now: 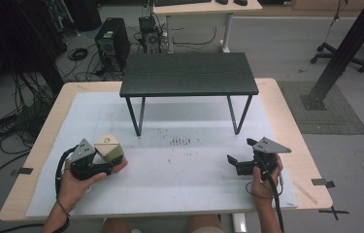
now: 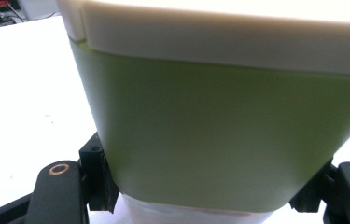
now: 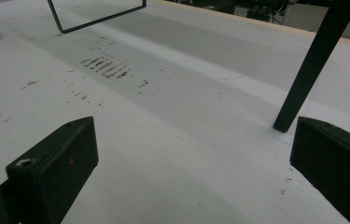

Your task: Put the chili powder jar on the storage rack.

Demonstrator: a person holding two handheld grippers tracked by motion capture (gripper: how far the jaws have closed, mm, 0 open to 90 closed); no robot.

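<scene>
Green-bodied, cream-lidded container [image 1: 110, 148] clamped in left gripper [image 1: 103, 167], counter [image 1: 179, 179] at 8 o'clock. Right gripper [image 1: 240, 155] at 4 o'clock, jaws apart, holding nothing.

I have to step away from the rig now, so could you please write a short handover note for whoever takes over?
Left gripper: shut on the green container, low on the white mat at its near left.
Right gripper: open, nothing between its jaws, low over the mat at the right.
Small black table: stands at the far side of the mat, top bare.
Done: container grasped.
Left: where the container should go is not evident; the black table looks likeliest.
</scene>
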